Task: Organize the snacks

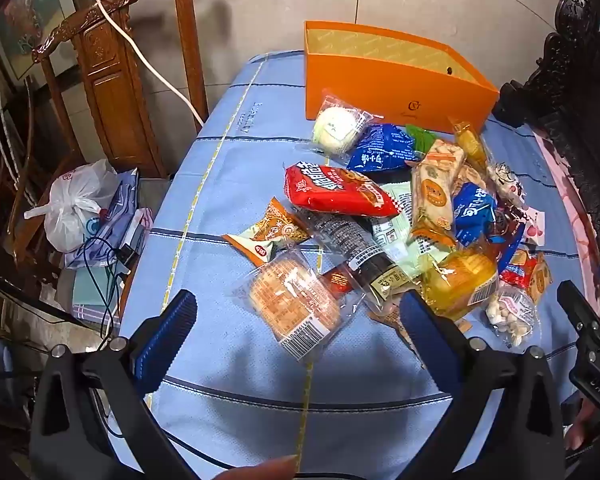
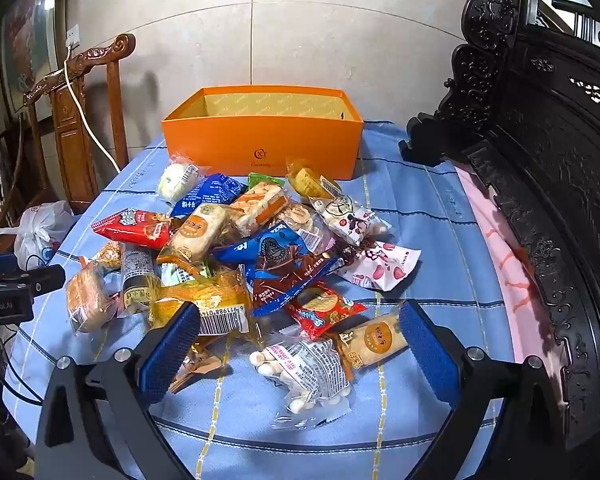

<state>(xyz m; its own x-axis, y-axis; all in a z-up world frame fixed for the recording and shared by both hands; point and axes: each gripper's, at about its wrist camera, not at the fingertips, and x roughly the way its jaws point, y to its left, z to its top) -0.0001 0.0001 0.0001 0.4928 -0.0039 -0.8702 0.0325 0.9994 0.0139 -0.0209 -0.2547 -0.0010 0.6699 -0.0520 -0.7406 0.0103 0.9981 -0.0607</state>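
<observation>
On blue-striped tabletop (image 2: 440, 220), w/ orange box (image 2: 260, 148) at far edge, open top, nothing visible inside. Snack pile (image 2: 260, 248) heaped just in front of box, none in it yet. Red packet (image 1: 340, 190) lies atop pile's left side; wrapped bread roll (image 1: 296, 304) at near-left edge; clear bag of white candies (image 2: 308, 372) nearest right claw. Left claw (image 1: 296, 332) wide open, holding nothing, over bread roll. Right claw (image 2: 300, 348) also wide open, empty, fingers either side of candy bag.
</observation>
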